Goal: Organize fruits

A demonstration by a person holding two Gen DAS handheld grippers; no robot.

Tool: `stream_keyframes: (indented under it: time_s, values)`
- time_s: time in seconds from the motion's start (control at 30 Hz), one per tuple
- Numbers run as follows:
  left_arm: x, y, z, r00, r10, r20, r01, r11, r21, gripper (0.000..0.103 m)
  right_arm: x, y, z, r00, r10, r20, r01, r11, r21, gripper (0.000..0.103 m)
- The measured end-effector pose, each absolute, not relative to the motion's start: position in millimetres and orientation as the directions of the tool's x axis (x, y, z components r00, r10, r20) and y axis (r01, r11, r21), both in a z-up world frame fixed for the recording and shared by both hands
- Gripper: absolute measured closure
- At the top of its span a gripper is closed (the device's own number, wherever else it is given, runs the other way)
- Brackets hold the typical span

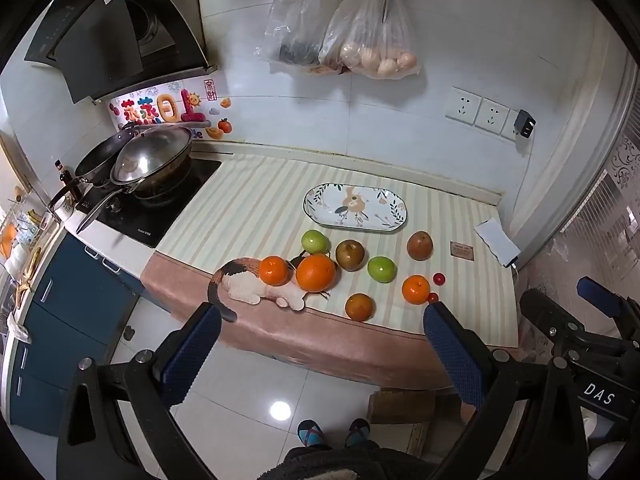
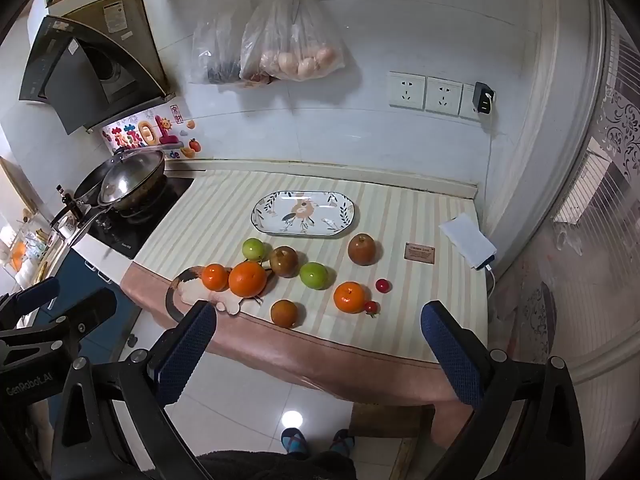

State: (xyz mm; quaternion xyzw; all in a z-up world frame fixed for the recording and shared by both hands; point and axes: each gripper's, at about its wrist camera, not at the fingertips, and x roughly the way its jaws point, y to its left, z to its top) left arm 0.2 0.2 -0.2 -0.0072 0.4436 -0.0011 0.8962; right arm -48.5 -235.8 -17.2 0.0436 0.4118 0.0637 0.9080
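We hold both grippers back off the striped cloth-covered counter (image 2: 240, 200), over the floor, nothing touched yet. Left gripper (image 1: 322, 312) has its jaws spread wide and empty; right gripper (image 2: 318, 310) is the same, wide apart and holding nothing.

The landmark is the oval white floral ceramic plate (image 2: 305, 213), bare, toward the back wall. All the fruit lies loose on the near side of the plate, between it and our fingers: two green apples (image 2: 314, 275), three brownish pear-like fruits (image 2: 362, 249), a large orange (image 2: 247, 279), two smaller mandarins (image 2: 351, 297) and two small red cherry tomatoes (image 2: 382, 285).

The fruits are round, so no long axis matters. The plate's long axis runs left-right. Every fruit sits ahead of the fingers, the plate beyond it. The mandarin near the plate's right end looks closest to the right gripper; the large orange cluster, on a cat-shaped mat (image 1: 256, 286), favours the left.
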Motion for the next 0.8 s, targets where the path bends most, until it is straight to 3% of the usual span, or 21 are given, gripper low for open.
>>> stream_keyframes:
  time_s: [0.8]
  values:
    - [-1.7,0.1,-2.9,0.597,-0.01,-0.802,-0.003,1.0,-0.014,0.0,-43.6,-236.4,-20.5,0.637,0.157,-0.754,-0.079,0.987,0.138,0.0]
